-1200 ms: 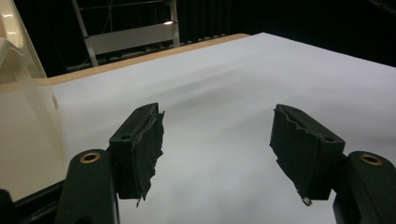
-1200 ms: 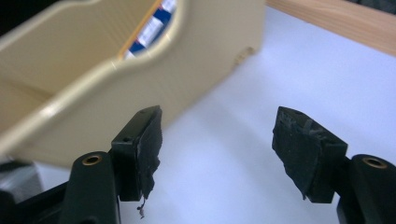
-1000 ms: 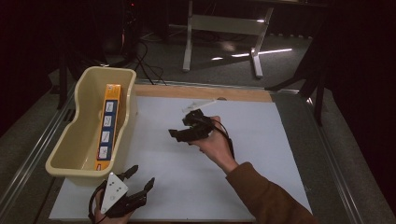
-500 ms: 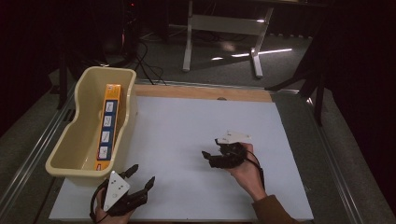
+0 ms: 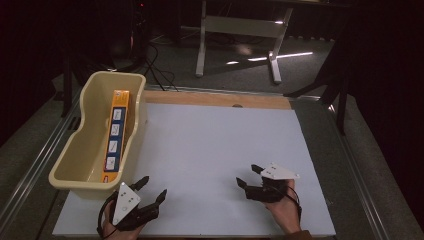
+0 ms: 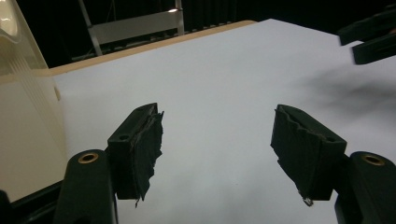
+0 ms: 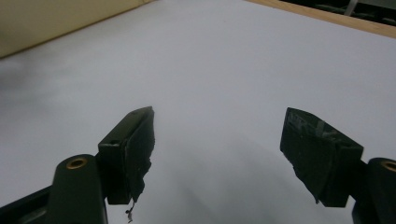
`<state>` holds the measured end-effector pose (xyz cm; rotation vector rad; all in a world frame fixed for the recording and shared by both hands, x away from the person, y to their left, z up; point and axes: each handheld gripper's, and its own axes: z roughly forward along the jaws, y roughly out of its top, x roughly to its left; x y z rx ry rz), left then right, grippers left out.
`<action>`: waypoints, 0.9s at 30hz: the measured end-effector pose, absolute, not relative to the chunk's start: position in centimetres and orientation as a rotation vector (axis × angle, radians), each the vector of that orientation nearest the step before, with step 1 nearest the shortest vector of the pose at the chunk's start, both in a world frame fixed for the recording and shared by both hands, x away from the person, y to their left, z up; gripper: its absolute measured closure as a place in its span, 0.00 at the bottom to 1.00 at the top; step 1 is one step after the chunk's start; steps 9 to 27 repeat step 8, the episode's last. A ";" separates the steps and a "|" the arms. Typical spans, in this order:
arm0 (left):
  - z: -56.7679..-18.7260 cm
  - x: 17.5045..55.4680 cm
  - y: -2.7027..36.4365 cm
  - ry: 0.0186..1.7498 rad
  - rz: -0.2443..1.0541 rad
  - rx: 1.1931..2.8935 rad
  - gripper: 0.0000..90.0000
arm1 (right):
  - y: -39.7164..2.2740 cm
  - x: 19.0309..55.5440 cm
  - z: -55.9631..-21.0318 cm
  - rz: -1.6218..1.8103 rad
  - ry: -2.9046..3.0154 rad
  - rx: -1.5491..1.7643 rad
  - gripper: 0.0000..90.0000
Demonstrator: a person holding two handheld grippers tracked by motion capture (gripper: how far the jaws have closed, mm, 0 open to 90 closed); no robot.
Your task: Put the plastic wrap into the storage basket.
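Dark room, white tabletop. Left gripper rests low at the near edge, jaws apart and empty, just beside the tub holding the box. Right gripper low at near right, jaws just opened wide, empty, well apart from the tub.

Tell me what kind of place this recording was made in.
Probably a lab or workshop recording bench: a flat white tabletop board holding a cream plastic tub, with black cables on the dark floor and a grey metal stand behind.
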<state>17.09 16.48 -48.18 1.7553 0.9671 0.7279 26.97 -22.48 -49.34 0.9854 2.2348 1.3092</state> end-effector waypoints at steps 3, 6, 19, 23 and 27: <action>-48.3 17.2 16.3 0.966 0.722 1.763 0.37 | -23.8 26.0 -49.4 1.325 2.207 1.010 0.27; -48.3 17.2 16.0 0.958 0.719 1.772 0.37 | -24.6 25.5 -49.2 1.324 2.178 1.009 0.26; -48.4 17.2 15.8 0.955 0.716 1.780 0.37 | -24.7 25.6 -49.3 1.325 2.171 1.011 0.26; -48.4 17.2 15.8 0.955 0.716 1.780 0.37 | -24.7 25.6 -49.3 1.325 2.171 1.011 0.26; -48.4 17.2 15.8 0.955 0.716 1.780 0.37 | -24.7 25.6 -49.3 1.325 2.171 1.011 0.26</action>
